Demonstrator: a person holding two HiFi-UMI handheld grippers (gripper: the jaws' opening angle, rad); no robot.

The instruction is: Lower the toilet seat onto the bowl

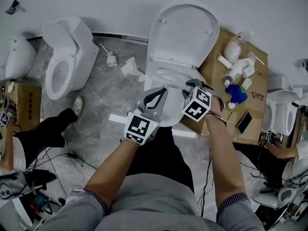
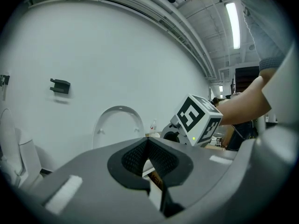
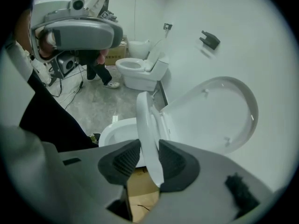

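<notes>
A white toilet stands against the wall with its lid (image 1: 185, 30) upright. Its seat (image 3: 145, 125) is tilted partway between the lid (image 3: 215, 111) and the bowl (image 3: 117, 127). My right gripper (image 3: 142, 157) points steeply down and is shut on the seat's front rim, which runs edge-on between the two pads. From above, that gripper (image 1: 193, 84) is over the bowl's (image 1: 168, 114) right side. My left gripper (image 1: 160, 94) hovers over the front of the bowl, beside the right one, touching nothing. Its pads meet at the tips (image 2: 147, 141), with nothing between them.
A cardboard box (image 1: 214, 69) to the right of the toilet carries bottles, a blue object (image 1: 237, 93) and a phone (image 1: 244, 122). A second toilet (image 1: 65, 57) stands at the left, with a person's legs (image 1: 43, 129) near it. Small white parts (image 1: 111, 59) lie on the grey floor between them.
</notes>
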